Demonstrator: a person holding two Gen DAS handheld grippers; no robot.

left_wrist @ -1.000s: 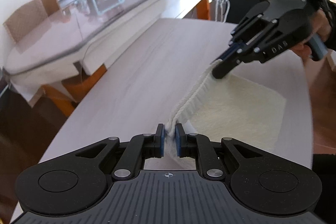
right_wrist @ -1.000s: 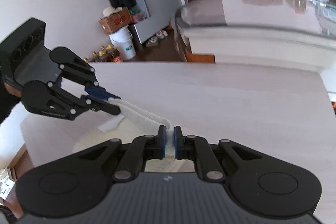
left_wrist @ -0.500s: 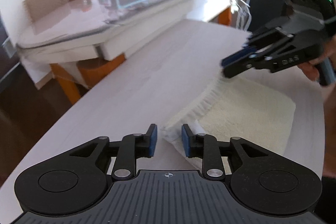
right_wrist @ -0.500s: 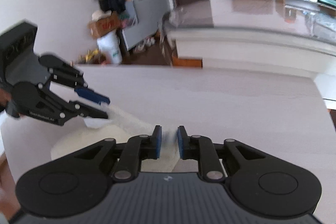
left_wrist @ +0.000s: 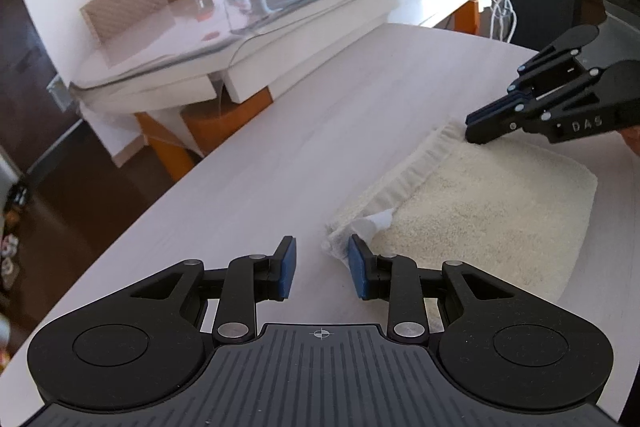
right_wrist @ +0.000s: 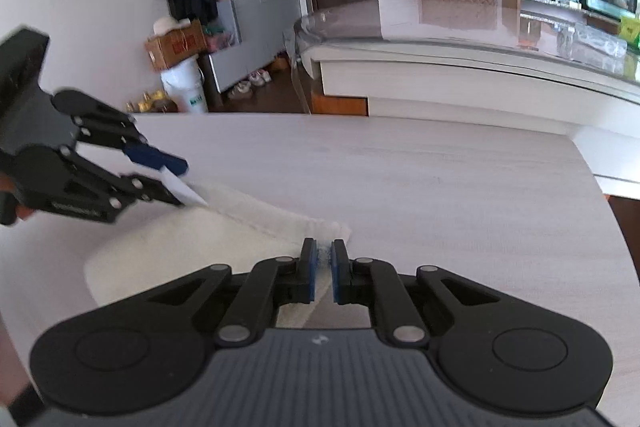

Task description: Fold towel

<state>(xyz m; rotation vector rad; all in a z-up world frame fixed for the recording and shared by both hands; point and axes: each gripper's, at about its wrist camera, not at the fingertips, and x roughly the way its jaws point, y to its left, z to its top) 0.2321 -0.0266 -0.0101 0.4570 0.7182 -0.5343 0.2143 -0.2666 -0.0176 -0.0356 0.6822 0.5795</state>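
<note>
**Left wrist view: one corner let go, the other being pinched**

Left wrist view showed the towel (left_wrist: 480, 203) lying folded and flat on the pale wooden table (left_wrist: 280, 147), out toward three o'clock from the left gripper (left_wrist: 322, 263). That gripper's fingers stood moderately apart and held nothing. The towel's near corner, with its white care label (left_wrist: 378, 219), lay just beside the pad at the one o'clock side, not between the two.

The right gripper (left_wrist: 476, 135) sat up at two o'clock on the far corner of the same hemmed edge. Its jaws were closing and almost together, and a little towel pile seemed to be caught between the pads.

To my eye another fold was being set up. Done well, the left fingers would slide toward one o'clock until both layers at the label sat squarely between the pads. Both corners should then rise together, with the hem kept taut so that the edges land flush.
</note>
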